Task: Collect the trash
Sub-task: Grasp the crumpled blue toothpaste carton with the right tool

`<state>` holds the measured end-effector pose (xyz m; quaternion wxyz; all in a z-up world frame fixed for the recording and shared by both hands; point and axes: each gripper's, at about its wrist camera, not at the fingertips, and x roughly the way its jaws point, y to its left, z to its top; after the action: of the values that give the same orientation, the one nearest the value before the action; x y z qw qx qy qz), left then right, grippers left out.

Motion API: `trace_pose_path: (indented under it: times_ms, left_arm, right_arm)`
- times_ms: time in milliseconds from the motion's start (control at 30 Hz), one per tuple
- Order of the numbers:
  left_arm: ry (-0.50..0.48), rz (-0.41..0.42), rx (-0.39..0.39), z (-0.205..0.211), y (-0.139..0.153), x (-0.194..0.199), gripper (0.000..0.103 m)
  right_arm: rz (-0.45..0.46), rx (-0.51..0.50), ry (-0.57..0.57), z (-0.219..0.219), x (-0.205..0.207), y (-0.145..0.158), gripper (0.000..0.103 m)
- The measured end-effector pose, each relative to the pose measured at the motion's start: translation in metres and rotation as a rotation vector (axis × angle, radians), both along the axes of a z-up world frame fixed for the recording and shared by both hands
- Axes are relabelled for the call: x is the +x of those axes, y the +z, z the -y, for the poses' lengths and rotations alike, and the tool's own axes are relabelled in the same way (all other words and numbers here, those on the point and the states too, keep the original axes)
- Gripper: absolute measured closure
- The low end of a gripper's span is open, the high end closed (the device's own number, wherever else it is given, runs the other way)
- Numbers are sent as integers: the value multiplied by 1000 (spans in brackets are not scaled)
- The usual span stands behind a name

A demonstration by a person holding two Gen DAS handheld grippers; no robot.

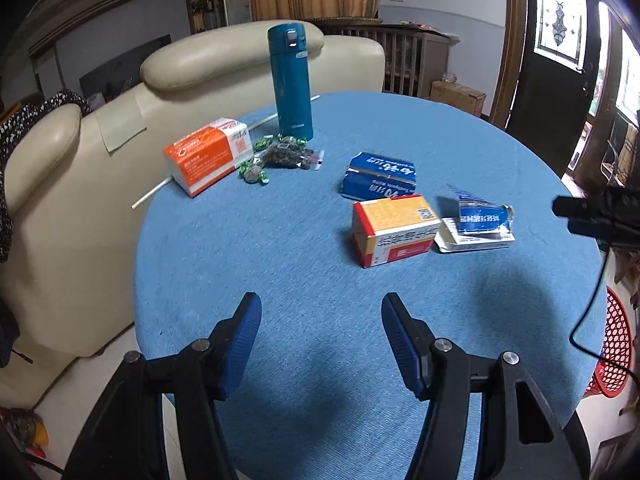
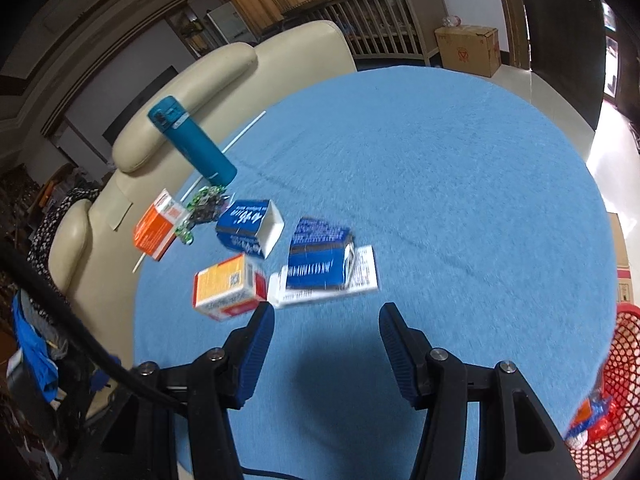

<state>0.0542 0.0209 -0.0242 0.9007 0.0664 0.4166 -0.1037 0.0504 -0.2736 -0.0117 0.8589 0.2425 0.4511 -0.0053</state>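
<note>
Table point(image 1: 240, 248): round, covered in blue cloth; its left edge curves along a cream sofa point(image 1: 80, 184); the near half and the far right are bare cloth, open room for moving.
Basket point(image 2: 624, 364): red mesh, off the table's right edge, low, with wrappers inside.
Flask point(image 1: 290, 80): teal, upright at the far left.
Orange-white box point(image 1: 208, 154): far left, near the table edge, candy wrappers point(image 1: 280, 152) just beside it.
Trash cluster: crushed blue carton point(image 1: 380, 176), yellow-red box point(image 1: 394, 228) and a torn blue pack on a white card point(image 1: 478, 220), mid-table, right of centre.
Left gripper point(image 1: 320, 344): jaws about half apart, holding nothing, over bare cloth.
Right gripper point(image 2: 326, 350): jaws part open, empty, just short of the white card.
</note>
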Motion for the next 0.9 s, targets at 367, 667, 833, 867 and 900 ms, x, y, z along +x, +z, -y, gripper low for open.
trace_pose_path:
  times_ms: [367,667,833,867,900]
  left_arm:
    - [-215,22,-92,4,-1,55,33]
    - [-479,-16,-143,33,-14,98,31]
    - [-548,-76,-217,35,-25,113,31]
    - [-563,-84,-227,36,-28,114,31]
    - [-572,-86,-234,36,-30,114,31]
  right_arm:
    - [-108,61,-5,-5,78,-37,44]
    - [-193,64,-69,-14,114,-51,41]
    - [-178,-50,-1,-36,121,-51,33]
    - [-170,-83,13,-40,121,-51,32]
    - [-166,-113,34,-43,122,-51,32]
